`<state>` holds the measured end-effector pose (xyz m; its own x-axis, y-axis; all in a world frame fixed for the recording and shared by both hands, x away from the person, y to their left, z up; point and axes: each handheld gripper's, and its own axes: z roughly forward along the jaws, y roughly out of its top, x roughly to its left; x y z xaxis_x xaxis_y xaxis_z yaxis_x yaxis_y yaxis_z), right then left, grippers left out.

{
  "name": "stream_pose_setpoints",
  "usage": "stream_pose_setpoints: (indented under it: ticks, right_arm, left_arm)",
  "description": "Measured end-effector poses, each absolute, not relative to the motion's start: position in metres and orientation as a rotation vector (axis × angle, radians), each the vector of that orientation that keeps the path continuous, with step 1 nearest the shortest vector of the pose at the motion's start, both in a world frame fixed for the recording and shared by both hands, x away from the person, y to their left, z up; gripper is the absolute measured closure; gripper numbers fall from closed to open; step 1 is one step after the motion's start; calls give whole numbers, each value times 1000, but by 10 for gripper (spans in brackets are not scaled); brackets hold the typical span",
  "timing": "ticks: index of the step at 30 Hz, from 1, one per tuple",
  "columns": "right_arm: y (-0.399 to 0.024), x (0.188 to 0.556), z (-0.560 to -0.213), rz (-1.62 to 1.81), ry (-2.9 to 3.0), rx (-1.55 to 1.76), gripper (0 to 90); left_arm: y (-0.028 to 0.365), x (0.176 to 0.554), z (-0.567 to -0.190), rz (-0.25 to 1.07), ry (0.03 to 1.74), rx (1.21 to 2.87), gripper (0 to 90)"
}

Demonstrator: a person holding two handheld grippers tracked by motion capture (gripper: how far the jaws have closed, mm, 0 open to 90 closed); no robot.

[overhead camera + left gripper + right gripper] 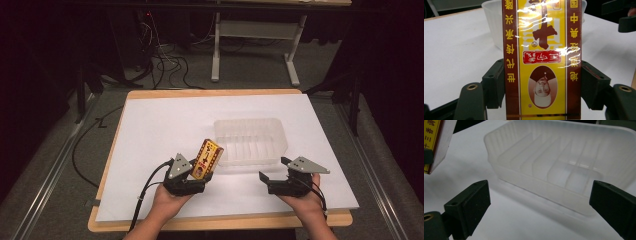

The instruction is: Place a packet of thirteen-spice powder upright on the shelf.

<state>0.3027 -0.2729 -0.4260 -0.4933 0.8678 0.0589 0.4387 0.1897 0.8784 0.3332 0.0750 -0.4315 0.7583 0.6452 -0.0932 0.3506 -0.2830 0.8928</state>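
The 2 black jaws of the left gripper [541,85] press against the long sides of a yellow and maroon box [543,60], clamping it near its lower end; its printed face, with red characters and an oval portrait, reads upside down in the left gripper view. From above, the left gripper [200,176] holds the box [207,158] tilted up and away, its far corner just beside the near left corner of a clear plastic tray [280,131]. The person's left hand [170,199] cradles the tool from below, a black cable trailing toward the table's near edge.

The right gripper [539,202] has its jaws spread wide with nothing between them, pointing at the tray [524,177], whose ribbed floor appears empty. From above, this gripper [273,171] sits just short of the tray's near right corner, held by the right hand [305,197].

The tray rests near the middle of a white sheet [165,125] covering a wooden table [220,221].
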Motion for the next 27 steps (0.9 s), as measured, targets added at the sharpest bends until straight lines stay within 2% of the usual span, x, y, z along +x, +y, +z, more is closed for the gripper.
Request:
stream_pose_setpoints:
  ticks: [17, 27]
  right_arm:
    - [-215, 335, -397, 1311, 2022, 1129, 35]
    - [-205, 326, -394, 1432, 2022, 1110, 43]
  left_arm:
    - [87, 332, -426, 405, 780, 1859, 326]
    - [67, 323, -433, 475, 727, 1915, 326]
